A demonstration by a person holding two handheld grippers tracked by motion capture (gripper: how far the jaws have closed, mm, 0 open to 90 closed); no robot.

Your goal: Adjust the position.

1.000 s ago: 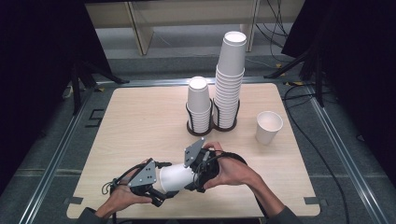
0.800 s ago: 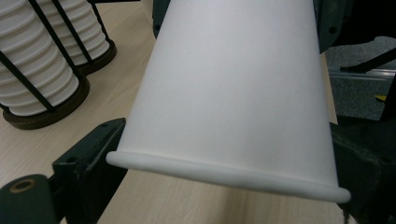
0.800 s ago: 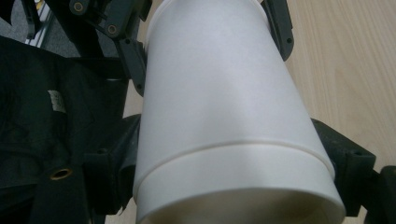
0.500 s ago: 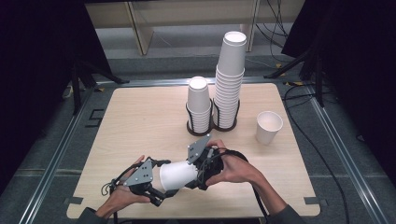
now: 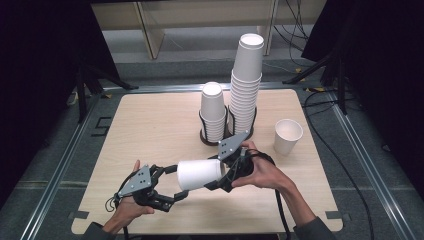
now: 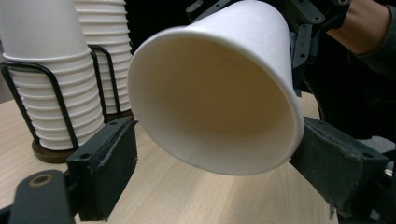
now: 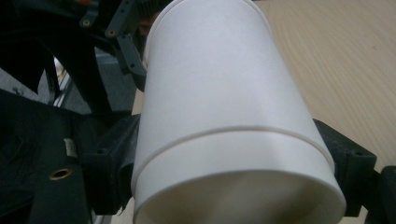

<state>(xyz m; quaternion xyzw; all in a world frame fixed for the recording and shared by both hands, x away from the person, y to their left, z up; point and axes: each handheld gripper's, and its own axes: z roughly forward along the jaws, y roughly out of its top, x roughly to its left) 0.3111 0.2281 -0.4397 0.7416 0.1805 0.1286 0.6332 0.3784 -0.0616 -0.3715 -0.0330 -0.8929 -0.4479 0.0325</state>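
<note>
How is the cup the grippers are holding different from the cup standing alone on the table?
The held cup lies on its side in the air, between the left gripper and right gripper; the lone cup stands upright on the table, mouth up. A ridge line on the held cup suggests two nested cups; the lone cup looks single. Both are plain white paper cups.

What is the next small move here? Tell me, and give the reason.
Probably close the left gripper on the mouth end of the paper cup. The right gripper clamps the cup's base end and holds it sideways above the table. The left jaws straddle the rim, and a gap shows beside one of them. A ridge line round the wall hints at two nested cups to pull apart.
</note>
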